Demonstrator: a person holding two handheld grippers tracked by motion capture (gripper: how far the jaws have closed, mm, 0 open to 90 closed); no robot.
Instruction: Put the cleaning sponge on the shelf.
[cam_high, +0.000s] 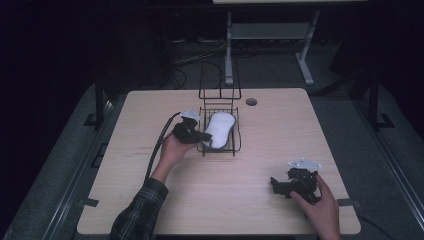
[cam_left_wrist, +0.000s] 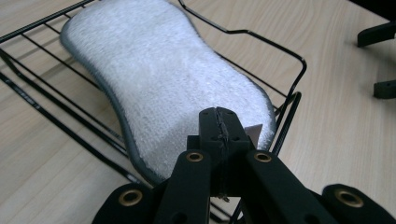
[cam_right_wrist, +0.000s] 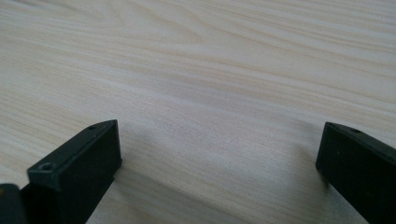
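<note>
Item one, white sponge pad (cam_left_wrist: 163, 84): lies flat inside the black wire basket (cam_left_wrist: 289, 100), lengthwise along it. My left gripper (cam_left_wrist: 219, 126) sits at the pad's near end, at the basket's near left corner as the high view shows it (cam_high: 192, 132). Its jaws are pressed together with no gap between them, tips resting over the pad's edge. A small white corner shows just beside the tips; whether any of the pad is pinched between them I cannot tell.

Pad, material and shape: terry-like nap, white on top, with a grey bound edge running round the rim. Outline is a rounded peanut form, narrower at the waist, wider at both ends.

Basket (cam_high: 220, 131): thin black wire, rectangular, low walls, open grid floor, rounded corners. A taller wire frame (cam_high: 219, 80) rises from its far end. It stands near the middle of the table (cam_high: 260, 200), slightly toward the far edge.

Item two, my right gripper (cam_high: 280, 186): rests on the table well apart from the basket, toward the near right corner, my hand (cam_high: 322, 207) on it. Its jaws stand wide apart over bare wood, with nothing between them (cam_right_wrist: 219, 154).

Table: pale wood-grain laminate, smooth, with a round cable hole (cam_high: 251, 101) just beside the basket's far right.

Markings: no readable writing on pad, basket or grippers.
</note>
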